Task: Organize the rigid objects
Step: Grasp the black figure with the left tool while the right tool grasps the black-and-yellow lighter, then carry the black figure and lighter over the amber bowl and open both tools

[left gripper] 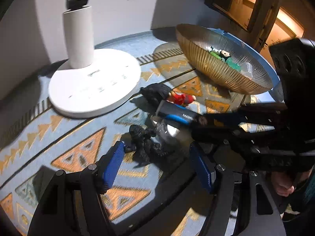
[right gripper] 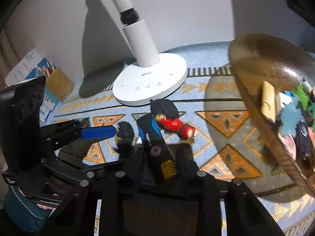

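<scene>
With your right gripper (right gripper: 155,157) clenched on the black-and-blue case (right gripper: 154,143) and your left gripper (left gripper: 157,163) spread wide over the black figure (left gripper: 145,143), lift the case straight up, then carry it right to the ribbed bowl (right gripper: 256,118).

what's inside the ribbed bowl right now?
The ribbed bowl holds a loose pile: a green toy, a pale blue figure, a tan block and a dark boxy item. Whatever lies beneath the pile is covered.

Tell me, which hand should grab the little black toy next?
Probably the left. The left gripper is open, with the black toy lying between its blue fingers. The right gripper is busy: it is shut on the black and blue "FASHION" case.
</scene>
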### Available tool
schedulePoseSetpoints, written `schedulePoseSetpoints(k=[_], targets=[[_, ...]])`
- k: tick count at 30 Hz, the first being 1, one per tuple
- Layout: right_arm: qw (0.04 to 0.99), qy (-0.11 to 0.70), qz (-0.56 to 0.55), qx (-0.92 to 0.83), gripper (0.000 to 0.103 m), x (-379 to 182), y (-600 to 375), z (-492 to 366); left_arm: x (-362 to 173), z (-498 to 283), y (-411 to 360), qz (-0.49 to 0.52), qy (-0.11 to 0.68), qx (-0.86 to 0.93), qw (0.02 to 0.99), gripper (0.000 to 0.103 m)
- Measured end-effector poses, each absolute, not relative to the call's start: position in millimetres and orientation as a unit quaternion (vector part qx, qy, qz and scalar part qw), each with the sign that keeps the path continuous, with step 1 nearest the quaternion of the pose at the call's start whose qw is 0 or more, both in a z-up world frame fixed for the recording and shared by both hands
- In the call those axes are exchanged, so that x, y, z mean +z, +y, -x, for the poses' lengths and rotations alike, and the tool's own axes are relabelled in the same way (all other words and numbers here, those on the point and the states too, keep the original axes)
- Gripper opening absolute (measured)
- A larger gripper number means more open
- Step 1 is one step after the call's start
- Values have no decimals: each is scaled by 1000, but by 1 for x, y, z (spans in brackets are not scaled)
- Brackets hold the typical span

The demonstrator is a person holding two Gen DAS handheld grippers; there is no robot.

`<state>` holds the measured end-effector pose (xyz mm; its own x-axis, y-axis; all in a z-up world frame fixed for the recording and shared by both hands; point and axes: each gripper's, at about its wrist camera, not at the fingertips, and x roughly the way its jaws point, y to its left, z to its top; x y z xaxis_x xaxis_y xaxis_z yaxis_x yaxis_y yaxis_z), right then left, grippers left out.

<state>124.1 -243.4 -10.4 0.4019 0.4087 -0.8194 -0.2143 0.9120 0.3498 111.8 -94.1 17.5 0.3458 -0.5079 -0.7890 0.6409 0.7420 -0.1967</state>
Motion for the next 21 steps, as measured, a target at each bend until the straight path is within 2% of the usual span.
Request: schedulePoseSetpoints(k=[2, 4, 6, 8, 18, 19, 21], targets=[[832, 513, -105, 184, 21, -9, -251, -116, 17, -115, -100, -72, 450, -359, 815, 67], [829, 518, -113, 177, 20, -9, -259, -108, 17, -119, -103, -66, 450, -362, 814, 64], [826, 524, -127, 165, 20, -9, -270, -98, 18, -121, -102, -57, 444, -361, 818, 48], [826, 523, -136, 161, 20, -8, -278, -88, 20, -122, -96, -48, 440, -355, 823, 39], [835, 526, -66, 151, 20, 3, -272, -26, 27, -60, -55, -65, 448, -325, 830, 39], [835, 526, -58, 149, 25, 3, -271, -23, 28, -54, -51, -62, 447, -318, 834, 39], [836, 529, -53, 137, 43, 4, -270, -26, 29, -45, -43, -47, 445, -304, 841, 39]])
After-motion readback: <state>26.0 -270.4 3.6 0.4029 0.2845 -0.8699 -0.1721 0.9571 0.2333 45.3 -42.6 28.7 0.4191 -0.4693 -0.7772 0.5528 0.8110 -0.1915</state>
